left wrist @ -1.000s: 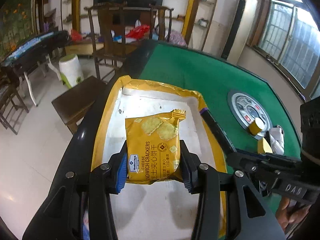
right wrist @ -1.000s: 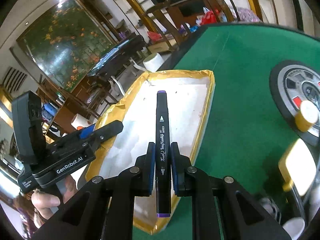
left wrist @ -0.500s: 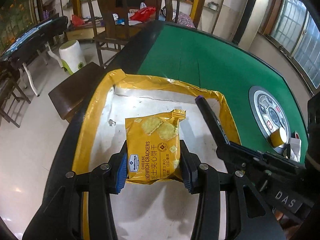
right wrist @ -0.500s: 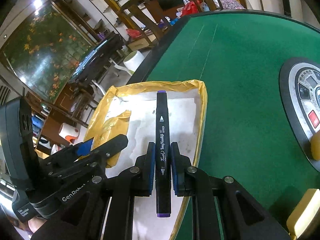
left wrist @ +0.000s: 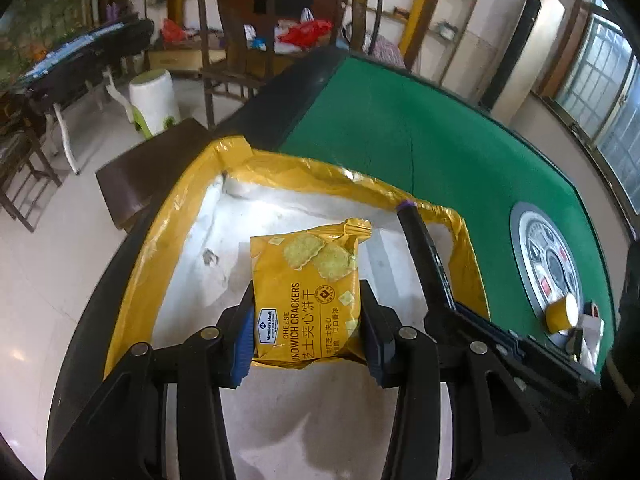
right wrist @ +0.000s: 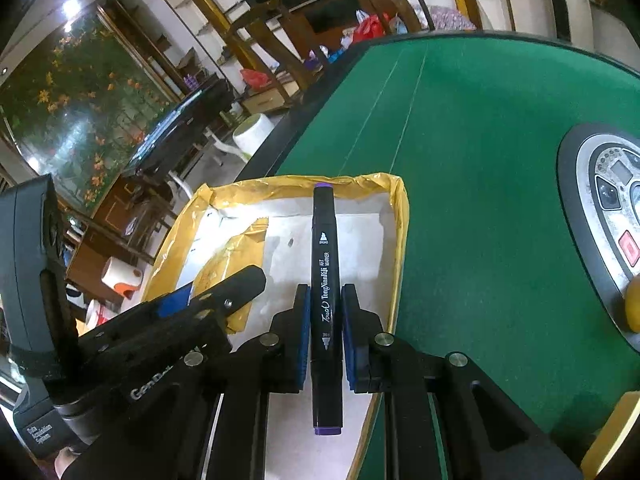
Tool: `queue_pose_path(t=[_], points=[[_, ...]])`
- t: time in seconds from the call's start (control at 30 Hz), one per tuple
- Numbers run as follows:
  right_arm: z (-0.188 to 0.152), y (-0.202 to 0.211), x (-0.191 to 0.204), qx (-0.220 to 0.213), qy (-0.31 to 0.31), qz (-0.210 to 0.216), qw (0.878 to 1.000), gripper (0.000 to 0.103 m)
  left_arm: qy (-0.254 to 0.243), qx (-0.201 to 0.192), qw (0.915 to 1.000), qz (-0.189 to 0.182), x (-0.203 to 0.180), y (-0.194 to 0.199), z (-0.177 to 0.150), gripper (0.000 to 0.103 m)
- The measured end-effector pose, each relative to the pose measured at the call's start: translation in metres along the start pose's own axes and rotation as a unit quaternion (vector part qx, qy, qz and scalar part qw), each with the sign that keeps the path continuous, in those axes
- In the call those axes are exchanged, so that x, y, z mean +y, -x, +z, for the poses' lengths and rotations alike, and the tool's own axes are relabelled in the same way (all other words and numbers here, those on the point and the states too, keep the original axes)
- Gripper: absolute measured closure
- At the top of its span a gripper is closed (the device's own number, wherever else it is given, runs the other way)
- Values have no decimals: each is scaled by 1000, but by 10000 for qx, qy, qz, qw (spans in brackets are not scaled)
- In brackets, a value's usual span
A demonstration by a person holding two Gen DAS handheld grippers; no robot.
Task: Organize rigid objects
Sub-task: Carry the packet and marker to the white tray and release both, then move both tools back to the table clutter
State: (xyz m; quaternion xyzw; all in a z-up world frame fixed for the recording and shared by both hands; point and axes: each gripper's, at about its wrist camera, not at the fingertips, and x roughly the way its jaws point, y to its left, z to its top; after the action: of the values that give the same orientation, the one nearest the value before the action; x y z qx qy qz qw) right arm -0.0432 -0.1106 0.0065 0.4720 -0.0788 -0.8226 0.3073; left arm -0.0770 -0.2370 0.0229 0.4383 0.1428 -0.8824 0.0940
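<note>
1. Left wrist view: green table point(left wrist: 420, 152), yellow-rimmed tray point(left wrist: 188, 216), white floor bare, nothing placed yet
2. Left tongs point(left wrist: 306, 334) clamp a cracker packet point(left wrist: 306, 292) above the tray, reading "Member's Mark", "CHEESE SANDWICH CRACKERS"
3. Right tongs point(right wrist: 325, 336) pinch a marker point(right wrist: 326, 280) tightly over the tray's right side, reading "Touch", "TongNianBiJi ART MARKER"; other items wait

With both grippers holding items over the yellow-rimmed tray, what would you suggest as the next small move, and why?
Probably lower the left gripper a little and open it. Its pads clamp the cracker packet above the white floor of the tray, with bare floor beneath. The right gripper holds the marker near the tray's right wall, clear of that spot.
</note>
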Motion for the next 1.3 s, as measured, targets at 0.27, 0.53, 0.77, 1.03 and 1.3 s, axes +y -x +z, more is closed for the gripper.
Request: queue_pose_path(t=[0.27,0.53,0.77,1.03,1.3], points=[[1,1,7,-111,360,-210,9991,90,19,71,10000,-37,1,-6,1,60],[2,-2,21,-140,804,-661,9945,90,86,110,9999,45,3,-10,3,60],[1,-2,20,-164,800,-686,9943,90,104,122,9999,18,1,-11,3,58],[0,1,18,-149,693,-555,9959,89,155,47,9998,-129,2,-6,5,51],[0,8,17,-227,636,-492,9965,85,213,-220,9992,-254,5,4,6,47]])
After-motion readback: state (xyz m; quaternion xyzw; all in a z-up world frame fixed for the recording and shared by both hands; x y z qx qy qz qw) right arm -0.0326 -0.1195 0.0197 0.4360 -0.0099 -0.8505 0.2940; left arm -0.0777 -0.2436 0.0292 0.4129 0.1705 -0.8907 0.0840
